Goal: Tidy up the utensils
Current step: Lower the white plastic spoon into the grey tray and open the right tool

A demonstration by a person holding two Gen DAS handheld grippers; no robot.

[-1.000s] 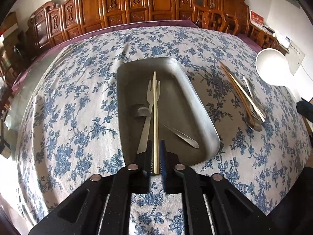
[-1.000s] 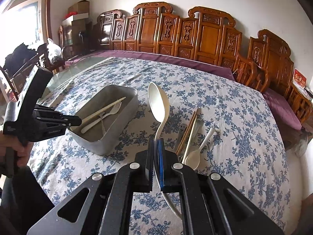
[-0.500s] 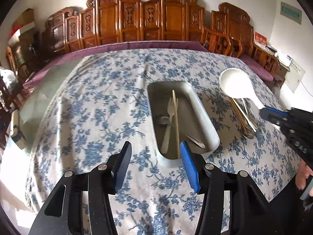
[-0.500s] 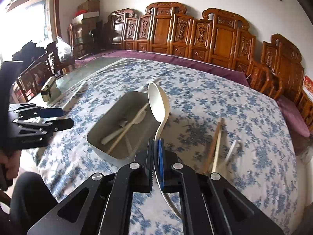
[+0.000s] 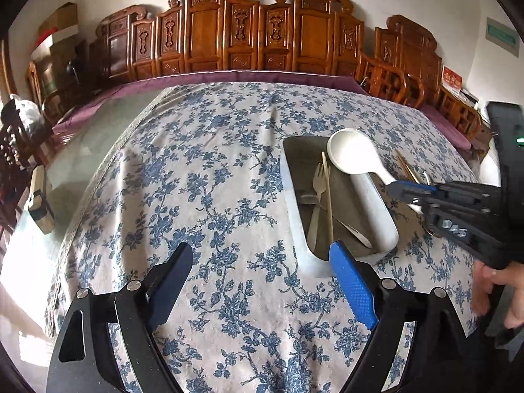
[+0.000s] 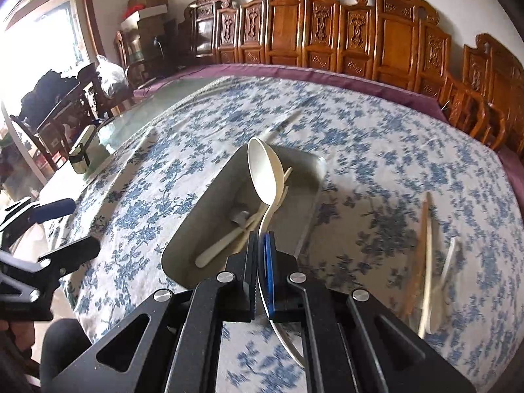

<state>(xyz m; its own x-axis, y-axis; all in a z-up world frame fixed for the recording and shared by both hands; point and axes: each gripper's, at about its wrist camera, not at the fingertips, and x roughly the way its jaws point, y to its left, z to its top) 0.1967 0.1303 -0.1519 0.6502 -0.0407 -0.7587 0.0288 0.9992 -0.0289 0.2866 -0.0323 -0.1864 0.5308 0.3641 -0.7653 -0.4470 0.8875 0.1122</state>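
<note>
**White ladle carried over the tray while the other gripper stands empty**

The right gripper [image 6: 261, 239] has its jaws pressed together on the thin handle of a white ladle [image 6: 265, 177], pinching it low on the stem so the bowl sticks out ahead and upward. Seen from the left wrist, the bowl hangs above the far right part of the metal tray [image 5: 296, 229], with the handle running back to the right into the gripper; it does not appear to touch the tray yet. Holding it by the stem keeps the fingers outside the tray wall, which, as I judge it, lets the ladle be laid in lengthwise next to what is there already.

Inside the tray lie a fork [image 5: 317, 196], a chopstick [image 5: 328, 203] just beside it, and a metal spoon [image 5: 352, 229] slanting toward the near right corner. All run roughly along the tray's long side, so the sorting seems to go by lining things up.

The left gripper [image 5: 258, 283] has just been opening and its jaws now stand spread wide with nothing between them, only tablecloth [image 5: 196, 196]. It sits near the tray's near left corner, clear of the ladle's path.

On the cloth to the right of the tray, more utensils [image 6: 429, 262] wait, blurred: chopsticks and a pale spoon, well apart from both tools. The job looks partly done.
</note>
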